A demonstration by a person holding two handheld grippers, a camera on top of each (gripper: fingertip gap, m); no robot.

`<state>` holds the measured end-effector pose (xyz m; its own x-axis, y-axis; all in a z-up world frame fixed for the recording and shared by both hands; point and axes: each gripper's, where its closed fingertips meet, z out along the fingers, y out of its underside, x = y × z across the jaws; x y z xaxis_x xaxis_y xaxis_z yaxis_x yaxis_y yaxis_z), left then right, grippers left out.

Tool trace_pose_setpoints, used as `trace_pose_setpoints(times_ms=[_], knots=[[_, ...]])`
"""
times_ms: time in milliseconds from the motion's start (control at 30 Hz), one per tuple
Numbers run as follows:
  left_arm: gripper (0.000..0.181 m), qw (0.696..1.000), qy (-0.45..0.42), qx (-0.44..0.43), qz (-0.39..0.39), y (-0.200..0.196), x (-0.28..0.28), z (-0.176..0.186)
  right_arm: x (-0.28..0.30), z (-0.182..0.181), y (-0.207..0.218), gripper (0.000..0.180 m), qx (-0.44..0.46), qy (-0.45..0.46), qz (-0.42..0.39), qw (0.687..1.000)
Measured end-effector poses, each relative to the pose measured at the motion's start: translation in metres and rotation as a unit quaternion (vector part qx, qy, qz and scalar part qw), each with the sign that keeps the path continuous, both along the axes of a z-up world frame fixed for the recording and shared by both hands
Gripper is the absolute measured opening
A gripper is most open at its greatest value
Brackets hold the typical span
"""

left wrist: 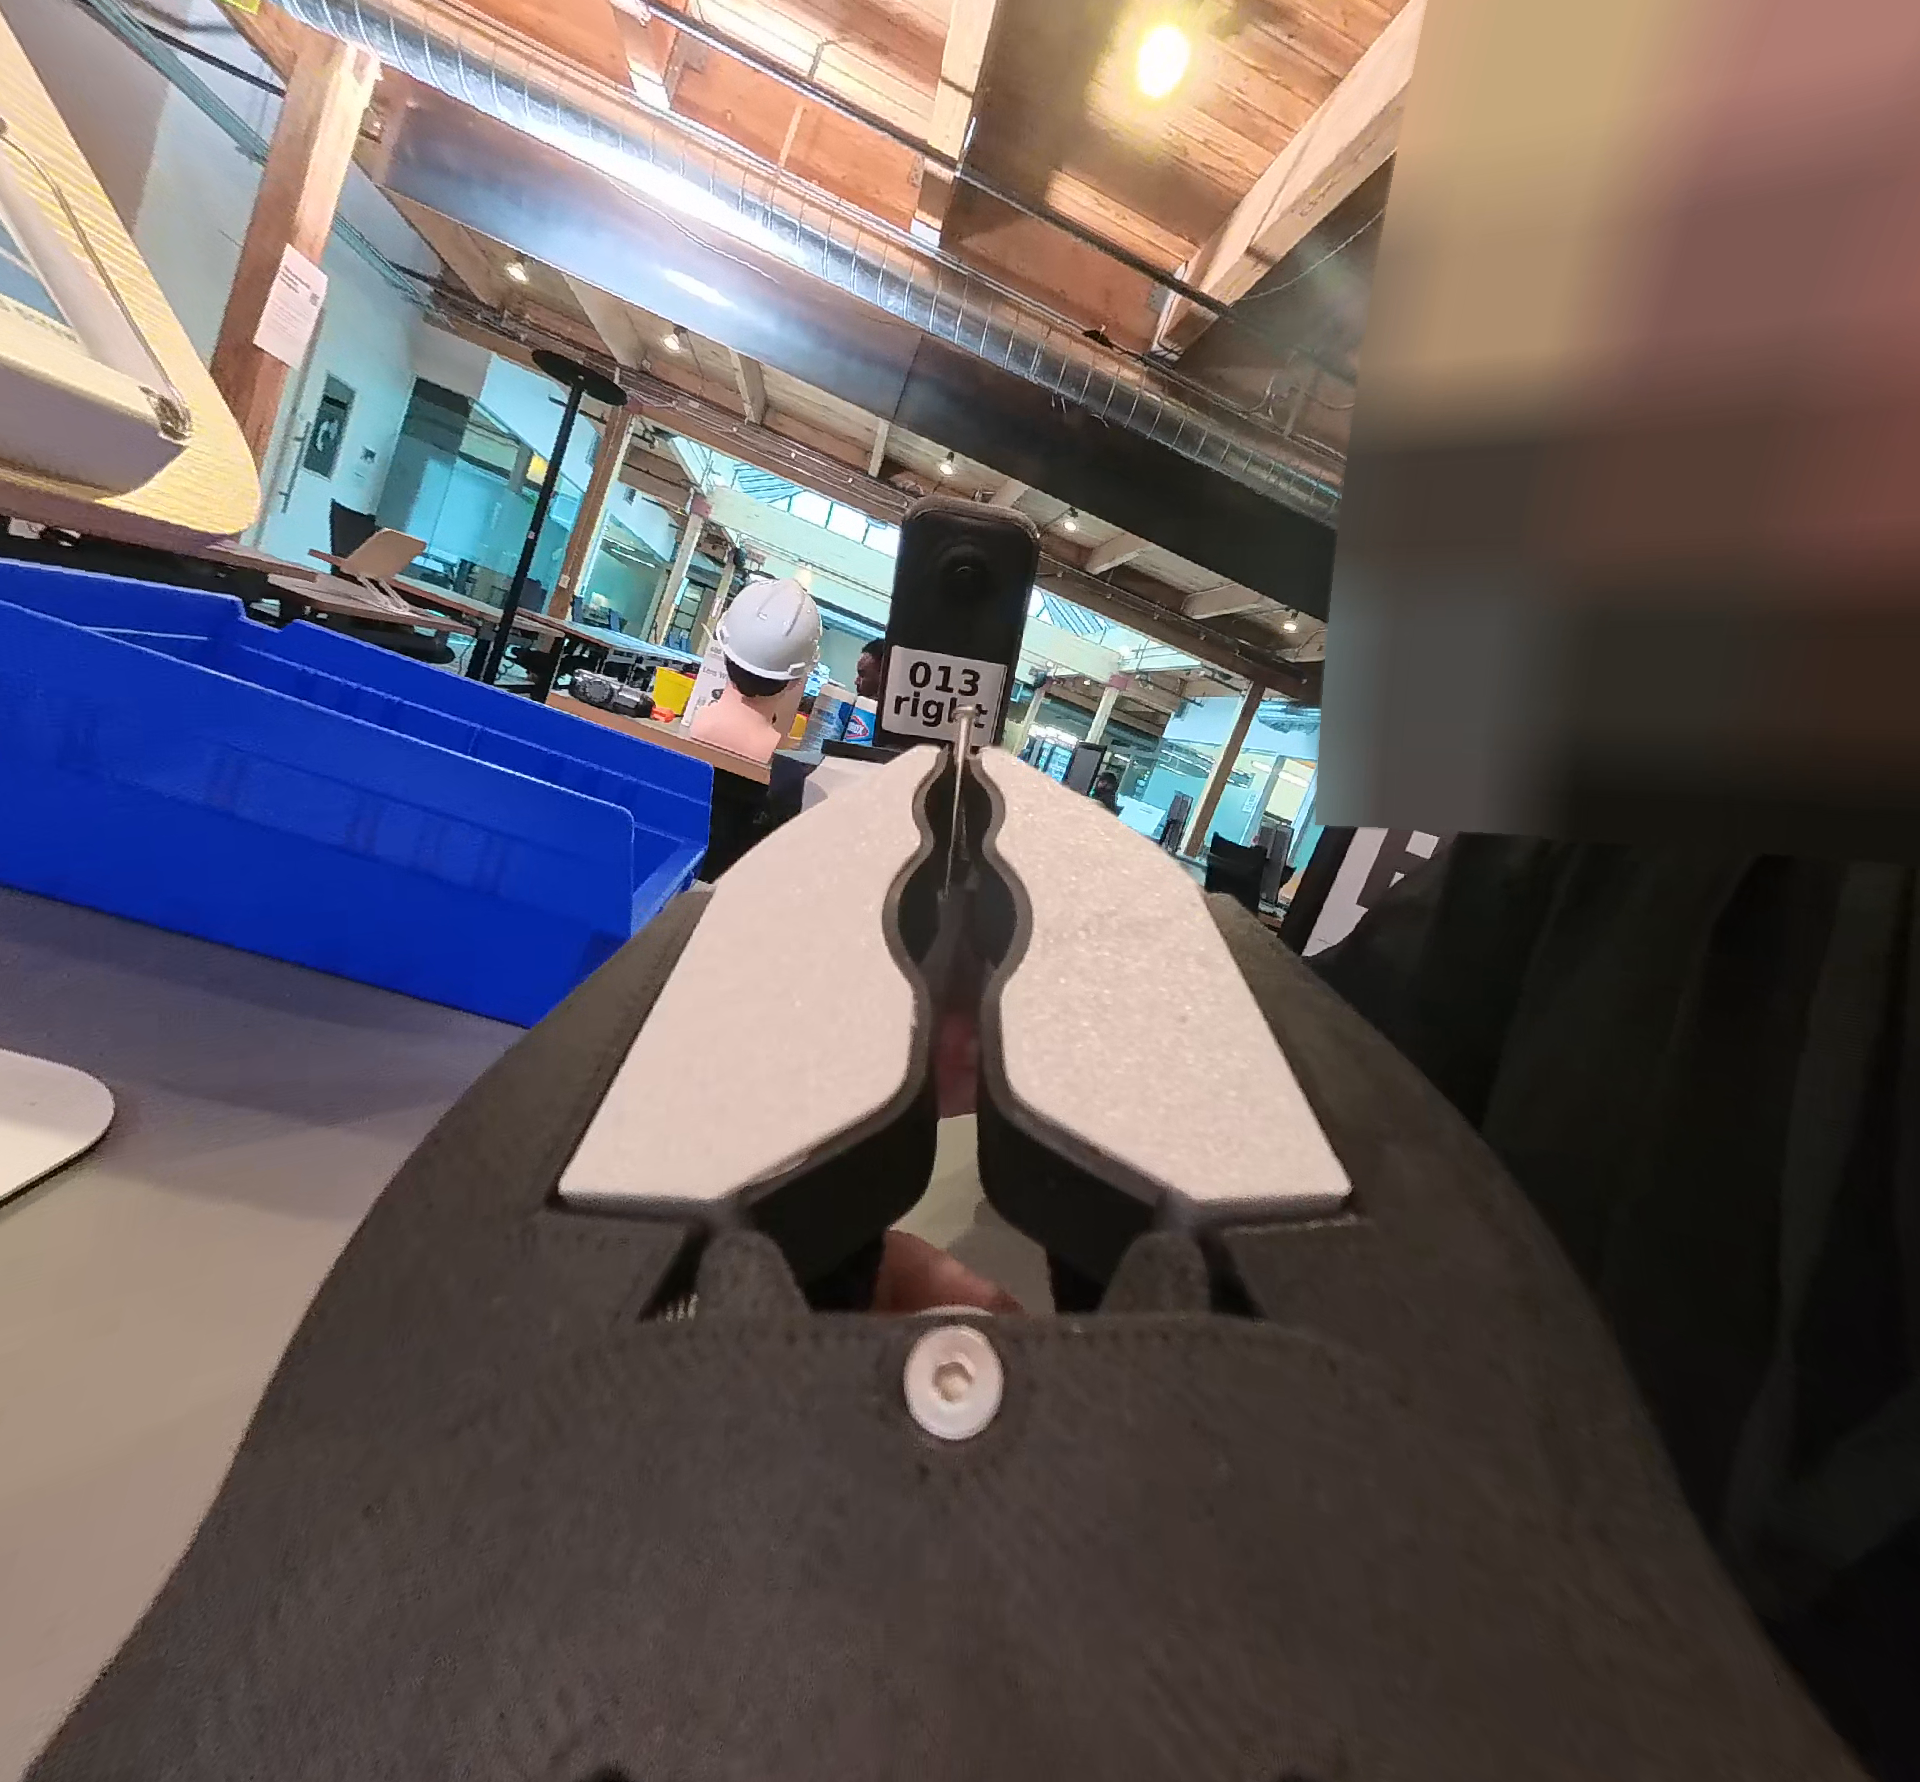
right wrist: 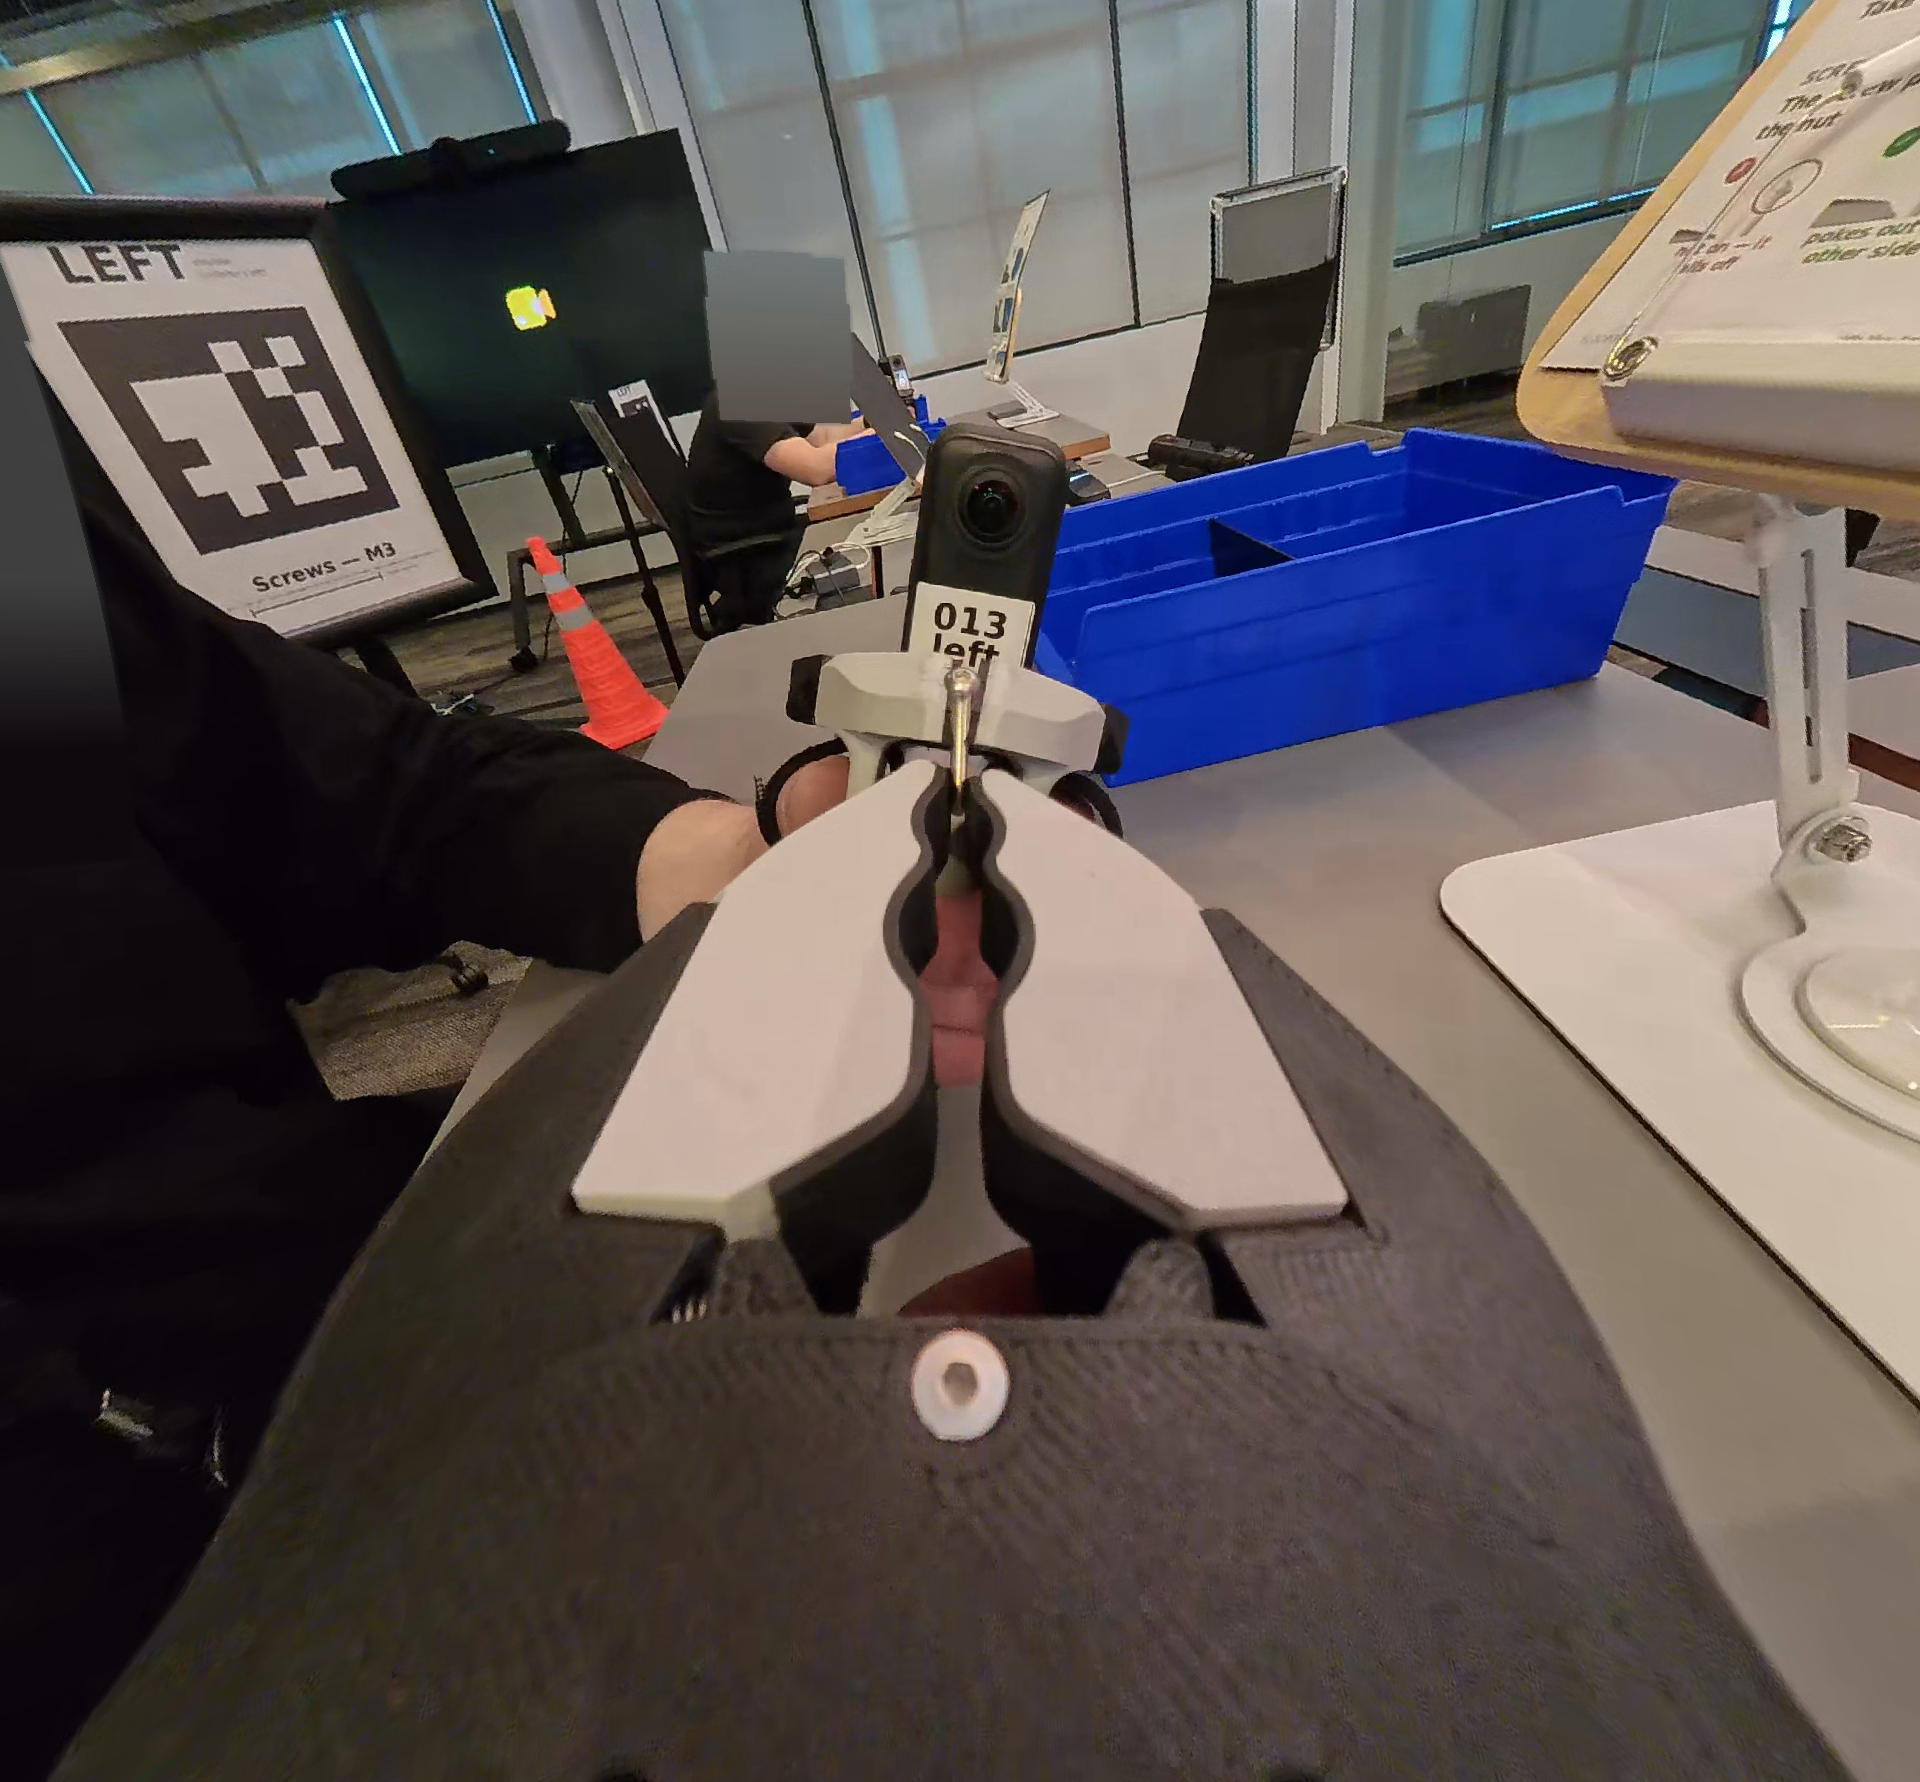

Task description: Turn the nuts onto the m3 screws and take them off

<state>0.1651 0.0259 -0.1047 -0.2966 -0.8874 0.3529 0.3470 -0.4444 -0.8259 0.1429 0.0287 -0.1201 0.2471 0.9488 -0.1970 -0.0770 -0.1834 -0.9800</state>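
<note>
A thin silver M3 screw (right wrist: 958, 730) stands upright between the two grippers, which meet tip to tip above the grey table (right wrist: 1299, 849). My left gripper (left wrist: 958, 776) is shut on the screw (left wrist: 966, 730); the head pokes up above its tips. In the right wrist view the left gripper (right wrist: 956, 724) faces me just behind the screw. My right gripper (right wrist: 958, 797) is shut around the screw's lower end, where a small yellowish piece that looks like the nut (right wrist: 959, 784) shows between the pads. The right gripper's black camera (left wrist: 961, 589) rises behind the screw in the left wrist view.
A blue divided bin (right wrist: 1351, 610) sits on the table's far side, also in the left wrist view (left wrist: 312, 797). A white stand (right wrist: 1610, 953) holds an instruction board (right wrist: 1766, 226) at the right. A marker sign (right wrist: 229, 423), an orange cone (right wrist: 592, 652) and a seated person stand beyond. Left and right tips are no more than a few centimetres apart.
</note>
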Motion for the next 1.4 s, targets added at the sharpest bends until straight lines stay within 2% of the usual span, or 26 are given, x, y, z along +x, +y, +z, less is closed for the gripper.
trace_pose_setpoints(times_ms=[200, 333, 500, 600, 867, 1100, 1400], knots=[[0.003, 1.000, 0.019, 0.019, 0.001, -0.001, 0.000, -0.002, 0.003, -0.005, -0.001, 0.002, 0.015, -0.048, -0.002, 0.999], [0.022, 0.993, 0.075, 0.087, 0.027, 0.001, -0.006, -0.005, 0.014, -0.015, 0.004, 0.002, 0.054, -0.152, -0.028, 0.986], [0.034, 0.951, 0.204, 0.224, 0.071, 0.002, -0.004, -0.021, 0.017, -0.037, 0.002, 0.002, 0.104, -0.277, -0.028, 0.955], [0.029, 0.924, 0.247, 0.283, 0.077, -0.004, 0.004, -0.032, 0.012, -0.049, -0.001, 0.002, 0.116, -0.314, -0.023, 0.942], [0.009, 0.903, 0.285, 0.316, 0.065, -0.007, 0.008, -0.048, 0.009, -0.059, -0.004, 0.002, 0.115, -0.337, -0.017, 0.934], [0.004, 0.893, 0.299, 0.331, 0.061, -0.008, 0.004, -0.052, 0.011, -0.059, -0.004, 0.002, 0.115, -0.342, -0.019, 0.933], [0.003, 0.902, 0.287, 0.318, 0.061, -0.008, 0.004, -0.051, 0.014, -0.056, -0.005, 0.002, 0.115, -0.337, -0.022, 0.934]])
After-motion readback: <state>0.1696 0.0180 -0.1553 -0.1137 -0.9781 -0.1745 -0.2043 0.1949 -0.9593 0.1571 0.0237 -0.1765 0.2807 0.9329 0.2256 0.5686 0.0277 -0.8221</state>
